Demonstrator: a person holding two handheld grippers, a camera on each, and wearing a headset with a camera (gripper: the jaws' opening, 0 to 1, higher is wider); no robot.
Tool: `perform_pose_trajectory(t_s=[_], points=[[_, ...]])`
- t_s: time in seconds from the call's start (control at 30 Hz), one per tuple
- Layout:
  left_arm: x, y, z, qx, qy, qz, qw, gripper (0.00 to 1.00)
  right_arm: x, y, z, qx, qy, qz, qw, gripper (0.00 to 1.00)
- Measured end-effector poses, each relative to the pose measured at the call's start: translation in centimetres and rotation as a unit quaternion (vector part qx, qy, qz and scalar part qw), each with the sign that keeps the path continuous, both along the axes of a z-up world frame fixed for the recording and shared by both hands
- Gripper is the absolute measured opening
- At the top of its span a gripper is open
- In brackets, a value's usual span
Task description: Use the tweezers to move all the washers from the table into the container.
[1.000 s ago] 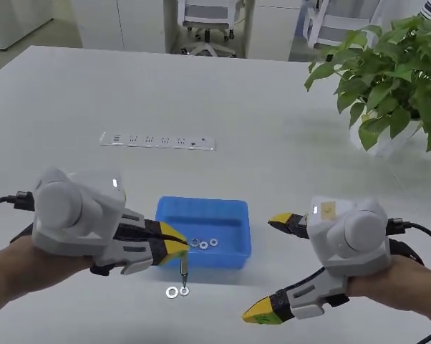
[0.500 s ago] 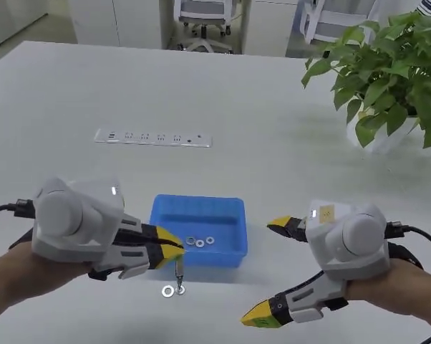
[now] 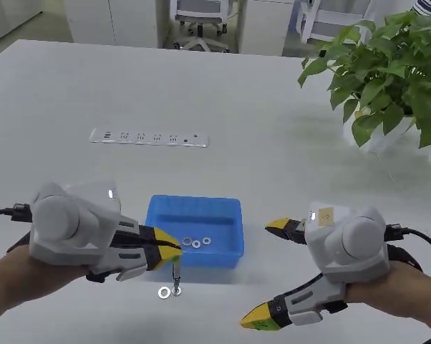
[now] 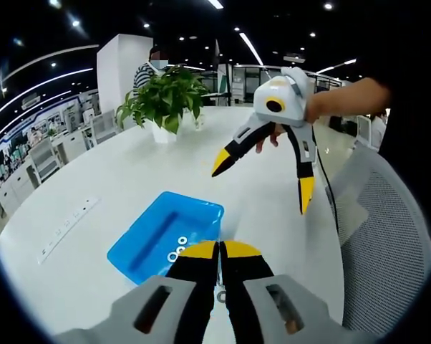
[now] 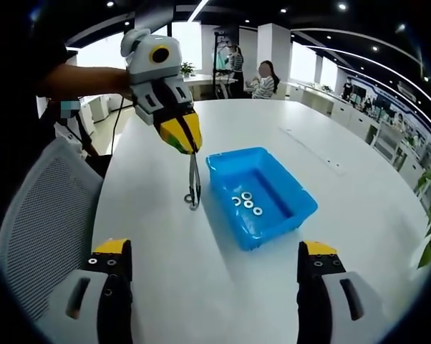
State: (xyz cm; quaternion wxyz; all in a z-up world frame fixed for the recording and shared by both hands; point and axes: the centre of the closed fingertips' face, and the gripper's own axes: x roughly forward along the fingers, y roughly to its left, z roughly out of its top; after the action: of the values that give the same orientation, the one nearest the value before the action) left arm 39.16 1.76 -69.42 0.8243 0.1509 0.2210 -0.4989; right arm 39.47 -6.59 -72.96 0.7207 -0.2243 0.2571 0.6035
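The left hand-held gripper [image 3: 171, 249] was closed tight on the tweezers [image 3: 176, 274], which pointed straight down just in front of the container [image 3: 194, 203], on the person's side. Held upright like that, the tips could come down on the two washers [image 3: 164, 292] lying side by side on the table [image 3: 287, 165], close to the container's near wall. The tips stood right at one of them, but I cannot tell whether it was pinched.

A few more washers [image 3: 195, 243] lay inside the container, near that same wall, so the job looked more than half done.

The right hand-held gripper [image 3: 267, 276] was spread wide and held nothing. It sat to the right of the container, probably to leave the tweezers room.

Beyond the container lay a power strip [image 3: 149, 137], and far off to the container's right stood a potted plant [image 3: 387, 79]. Neither was near the short path from the washers over the container's low wall, and nothing else stood in it.
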Motion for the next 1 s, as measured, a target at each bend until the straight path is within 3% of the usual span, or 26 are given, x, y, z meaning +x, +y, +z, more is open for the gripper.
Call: perform_pose_trajectory(t_s=[0.37,0.77,1.0], points=[[-0.3,0.2,0.0,0.006,0.000,-0.009,0.9999,0.05,-0.7,1.4,0.5,0.021,-0.011,0.042,0.9989,0.84],[-0.6,0.4,-0.1,0.026,0.003,-0.047,0.9986,0.05,-1.0,4.2,0.5,0.030,-0.037,0.105,0.9933,0.54],[-0.7,0.4,-0.2,0.031,0.009,-0.063,0.9975,0.05,-1.3,5.7,-0.3,0.024,-0.045,0.140,0.9889,0.38]])
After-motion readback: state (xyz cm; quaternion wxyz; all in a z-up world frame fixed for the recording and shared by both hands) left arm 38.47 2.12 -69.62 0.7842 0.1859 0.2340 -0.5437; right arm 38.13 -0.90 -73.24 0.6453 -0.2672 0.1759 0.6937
